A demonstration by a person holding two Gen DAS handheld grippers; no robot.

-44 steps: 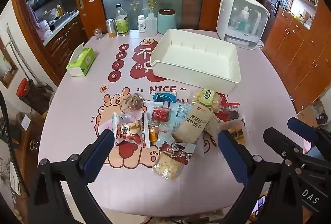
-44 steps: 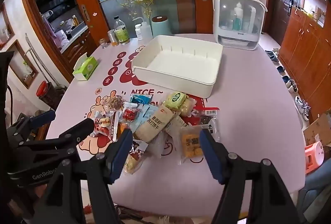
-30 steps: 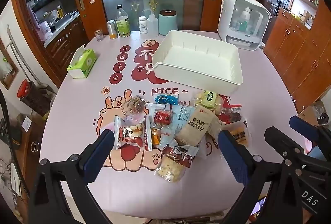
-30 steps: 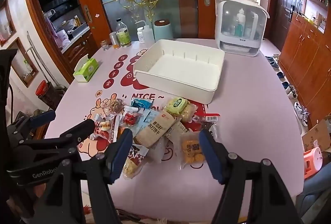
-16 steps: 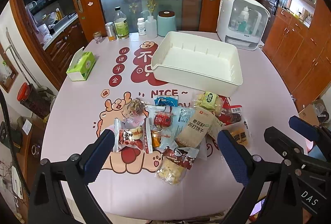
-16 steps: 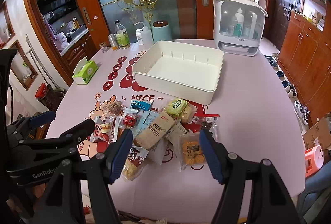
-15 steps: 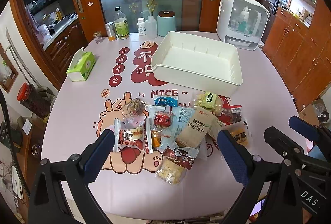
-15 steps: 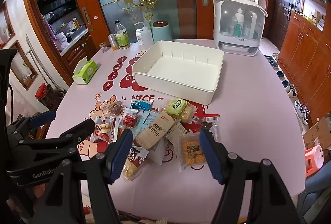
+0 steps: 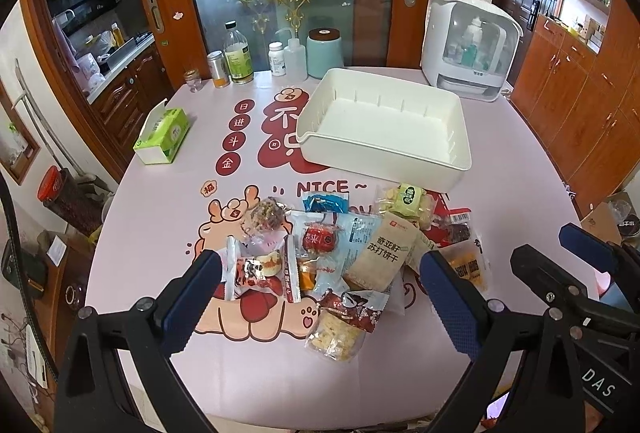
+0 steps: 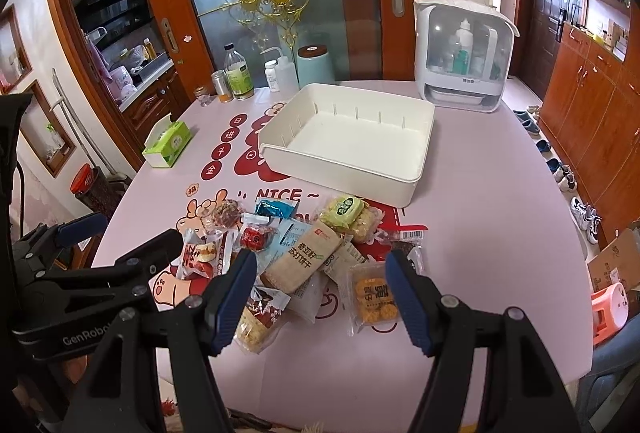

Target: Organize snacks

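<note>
A heap of several wrapped snacks (image 9: 344,249) lies on the pink table, also in the right wrist view (image 10: 304,253). Among them are a tan cracker pack (image 9: 382,253), a green packet (image 9: 408,195) and a yellow biscuit pack (image 10: 374,299). Behind the heap stands an empty white bin (image 9: 384,129), also in the right wrist view (image 10: 348,141). My left gripper (image 9: 320,269) is open and empty, hovering over the near side of the heap. My right gripper (image 10: 322,269) is open and empty, beside it to the right.
A green tissue box (image 9: 162,133) sits at the table's left. Bottles and a teal canister (image 9: 324,53) line the far edge. A white appliance (image 9: 470,49) stands at the back right. An orange stool (image 10: 610,307) is on the floor beyond the right table edge.
Both grippers have drifted slightly up and back, so the heap sits a little farther from the lens. Nothing was picked up; both stay open.
</note>
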